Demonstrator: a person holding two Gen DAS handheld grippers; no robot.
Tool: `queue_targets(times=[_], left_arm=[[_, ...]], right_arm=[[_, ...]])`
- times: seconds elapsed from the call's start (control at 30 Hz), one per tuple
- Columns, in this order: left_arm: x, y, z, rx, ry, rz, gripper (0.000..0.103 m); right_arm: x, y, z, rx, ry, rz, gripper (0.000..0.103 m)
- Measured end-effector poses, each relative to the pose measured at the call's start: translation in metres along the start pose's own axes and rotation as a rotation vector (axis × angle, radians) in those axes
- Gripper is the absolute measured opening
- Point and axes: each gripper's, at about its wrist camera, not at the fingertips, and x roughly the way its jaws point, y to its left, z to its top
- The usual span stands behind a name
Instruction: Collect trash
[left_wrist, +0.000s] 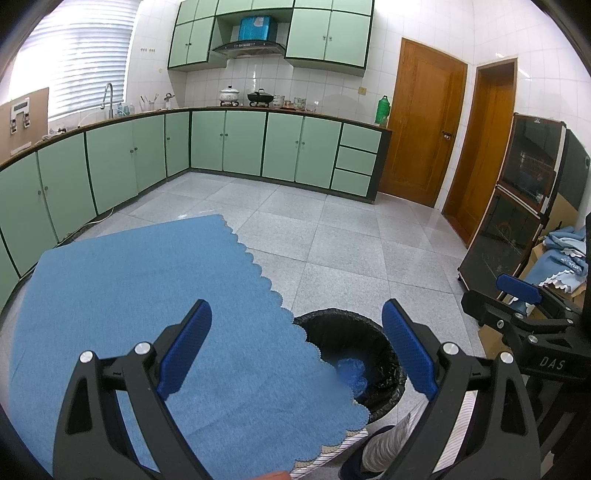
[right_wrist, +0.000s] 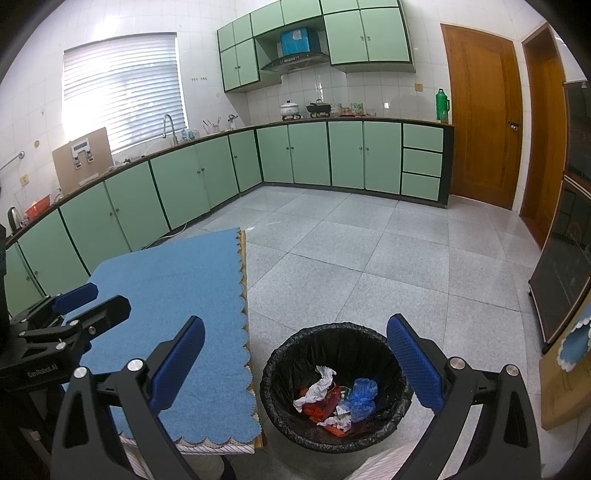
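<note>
Below right gripper (right_wrist: 295, 365), bin (right_wrist: 373, 336), trash (right_wrist: 332, 400) inside

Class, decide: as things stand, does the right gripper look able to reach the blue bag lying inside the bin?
Probably yes. The right gripper is open above the bin, whose mouth is uncovered, and the blue bag lies on top of the trash.

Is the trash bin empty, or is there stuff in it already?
Not empty. The black-lined bin holds crumpled white paper, a blue plastic bag and red scraps at the bottom, well below the rim.
</note>
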Motion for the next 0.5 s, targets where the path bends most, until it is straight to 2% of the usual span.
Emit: queue_targets(times=[0.5], left_arm=[[-0.0084, -0.0008, -0.0036, -0.001, -0.018, 0.001, 0.091]], right_arm=[[-0.0100, 0.0099, 0.0012, -0.006, -0.018, -0.003, 0.097]])
